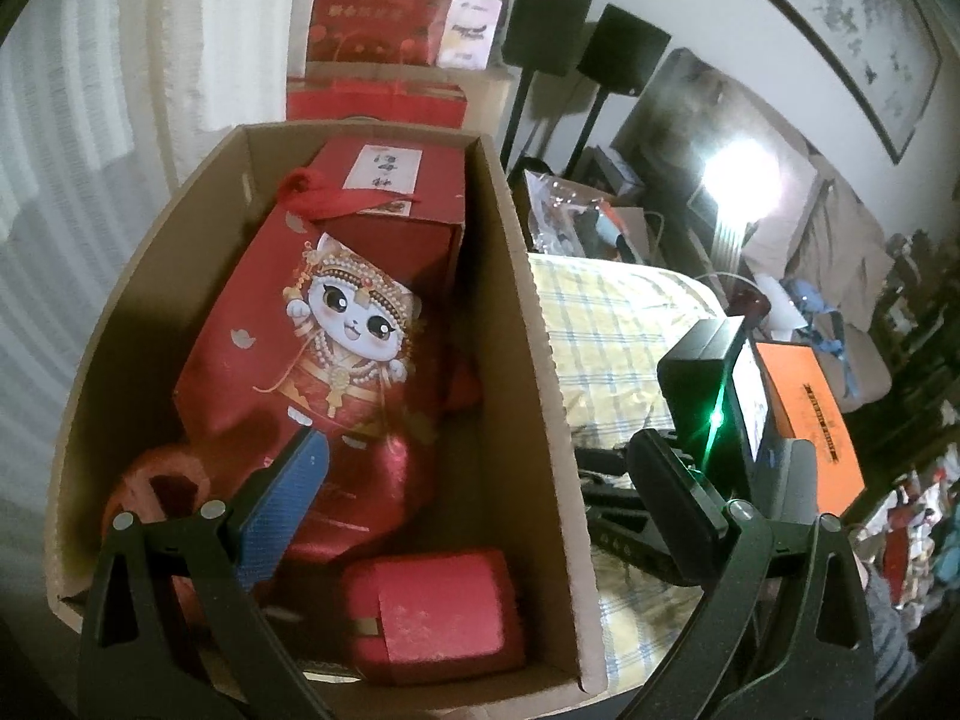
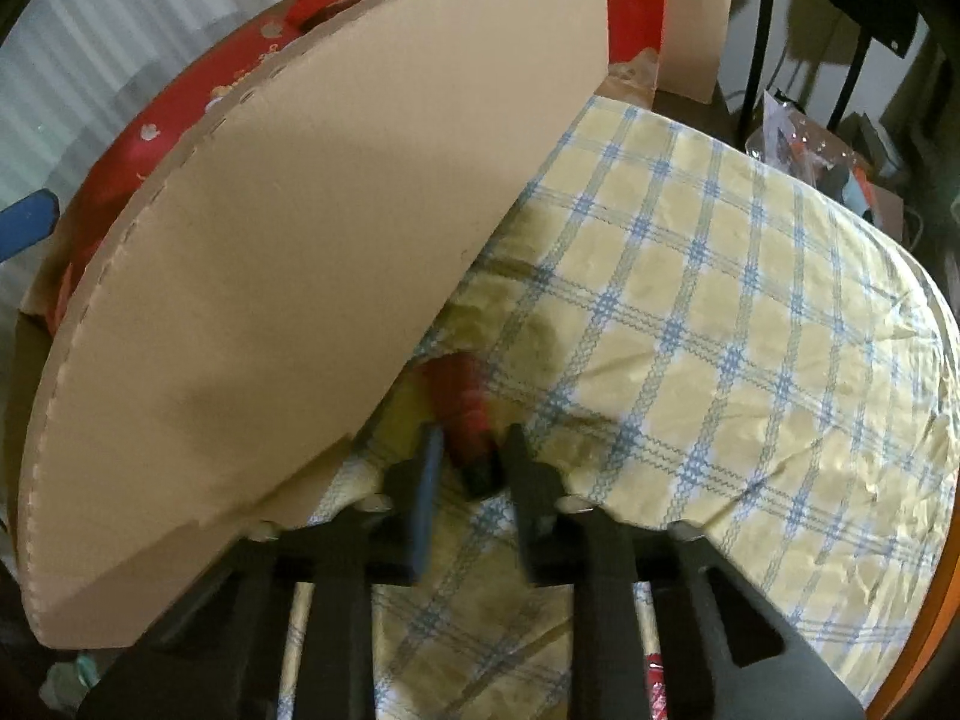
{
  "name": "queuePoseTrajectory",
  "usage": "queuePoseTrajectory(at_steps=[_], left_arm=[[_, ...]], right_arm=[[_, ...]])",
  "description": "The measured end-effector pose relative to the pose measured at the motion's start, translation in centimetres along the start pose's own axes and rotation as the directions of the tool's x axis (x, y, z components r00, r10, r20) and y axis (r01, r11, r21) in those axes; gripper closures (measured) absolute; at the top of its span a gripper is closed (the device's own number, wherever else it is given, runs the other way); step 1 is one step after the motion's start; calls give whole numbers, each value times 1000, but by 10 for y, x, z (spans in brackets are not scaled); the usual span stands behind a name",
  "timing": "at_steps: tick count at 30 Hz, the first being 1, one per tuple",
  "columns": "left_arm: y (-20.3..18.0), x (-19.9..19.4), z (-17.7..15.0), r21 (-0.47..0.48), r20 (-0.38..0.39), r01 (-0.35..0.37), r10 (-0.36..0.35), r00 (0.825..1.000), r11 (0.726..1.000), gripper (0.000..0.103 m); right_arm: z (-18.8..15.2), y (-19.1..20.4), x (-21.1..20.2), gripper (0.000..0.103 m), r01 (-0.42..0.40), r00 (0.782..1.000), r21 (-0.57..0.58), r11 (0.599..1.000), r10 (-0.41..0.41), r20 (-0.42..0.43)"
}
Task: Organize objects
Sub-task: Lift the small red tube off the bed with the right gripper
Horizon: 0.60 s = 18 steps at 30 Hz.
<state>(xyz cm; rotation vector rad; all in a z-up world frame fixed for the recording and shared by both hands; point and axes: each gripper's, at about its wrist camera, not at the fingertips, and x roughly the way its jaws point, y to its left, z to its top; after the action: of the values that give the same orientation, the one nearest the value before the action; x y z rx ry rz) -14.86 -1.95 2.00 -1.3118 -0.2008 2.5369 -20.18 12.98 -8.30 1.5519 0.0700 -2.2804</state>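
A blurred red thing point(image 2: 459, 402) lies on the checked table point(image 2: 720, 300) beside the box point(image 2: 300, 240), long axis running away from the right gripper point(image 2: 471, 468), whose nearly closed jaws pinch its near end. The left gripper point(image 1: 480, 480) hangs over the box, jaws wide, empty.

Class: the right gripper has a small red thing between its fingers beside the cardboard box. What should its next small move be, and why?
Probably lift it clear of the checked cloth. The right gripper looks closed on the small red object, blurred here, and the cardboard box beside it already holds other red items, so it likely goes there.
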Motion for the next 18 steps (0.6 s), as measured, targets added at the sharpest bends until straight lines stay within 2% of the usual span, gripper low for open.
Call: queuePoseTrajectory(at_steps=[8,18], left_arm=[[-15,-1,-2,23,-2,11,-11,1000,1000,3],[-46,0,-8,74,-4,31,-31,1000,997,3]], right_arm=[[-10,-27,-22,87,-18,999,97,995,14,40],[-32,-64,-79,87,74,988,203,977,-100,121]])
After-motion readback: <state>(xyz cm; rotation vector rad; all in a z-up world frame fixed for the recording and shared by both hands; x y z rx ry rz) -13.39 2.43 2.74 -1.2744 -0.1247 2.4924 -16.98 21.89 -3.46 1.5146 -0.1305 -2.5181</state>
